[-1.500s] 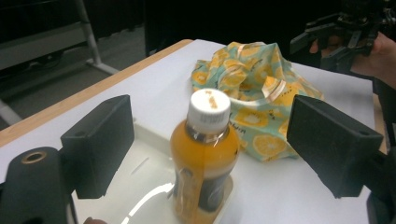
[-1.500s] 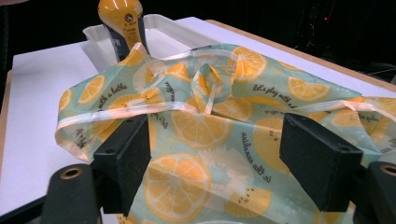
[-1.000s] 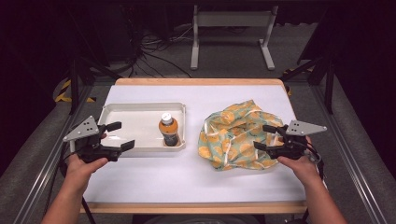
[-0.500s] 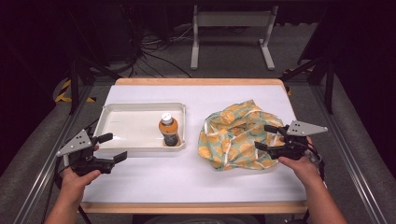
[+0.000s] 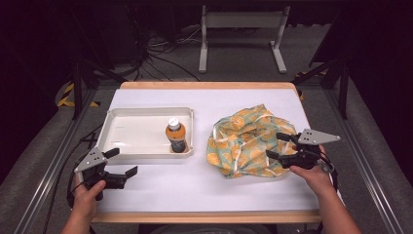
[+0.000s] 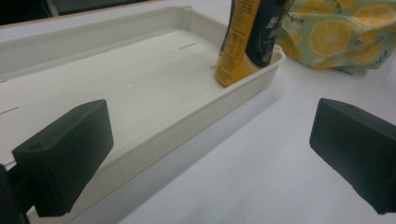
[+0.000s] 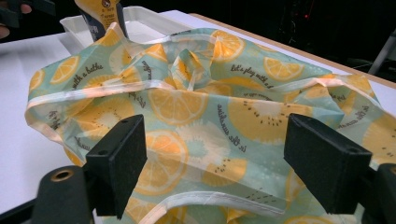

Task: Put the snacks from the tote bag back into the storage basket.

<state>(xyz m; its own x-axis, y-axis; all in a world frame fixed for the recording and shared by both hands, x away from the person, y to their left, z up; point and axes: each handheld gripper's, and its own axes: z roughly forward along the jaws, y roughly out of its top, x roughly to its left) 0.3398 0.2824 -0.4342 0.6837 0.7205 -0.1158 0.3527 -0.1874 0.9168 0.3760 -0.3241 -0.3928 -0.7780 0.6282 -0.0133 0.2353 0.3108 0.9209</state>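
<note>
High view first, and nearest to me I see my two forearms coming in from the bottom edge. My left hand [image 5: 87, 195] holds the left gripper [image 5: 122, 163] low over the near left corner of the white table [image 5: 195, 185], just in front of the tray's near rim. Its jaws stand wide apart with nothing between them; in the left gripper view I look through the gap at bare tabletop and the tray's near wall.

My right hand [image 5: 311, 175] holds the right gripper [image 5: 275, 146] at the right edge of the crumpled bag [image 5: 246, 141], a pale green cloth printed with orange and lemon slices. Its jaws also stand wide apart. In the right gripper view the cloth bulges up between and beyond them, but I cannot tell whether either pad touches it, and nothing is pinched.

A little farther off sits the white tray [image 5: 131, 144], on the left half of the table and well apart from the bag. A bottle [image 5: 176, 136] of orange drink with a white cap and dark label stands upright in the tray's near right corner, close against the rim.

Beyond the table's far wooden edge I see a grey floor [image 5: 243, 58] with loose cables [image 5: 165, 48] and the legs of a metal stand [image 5: 241, 29].
</note>
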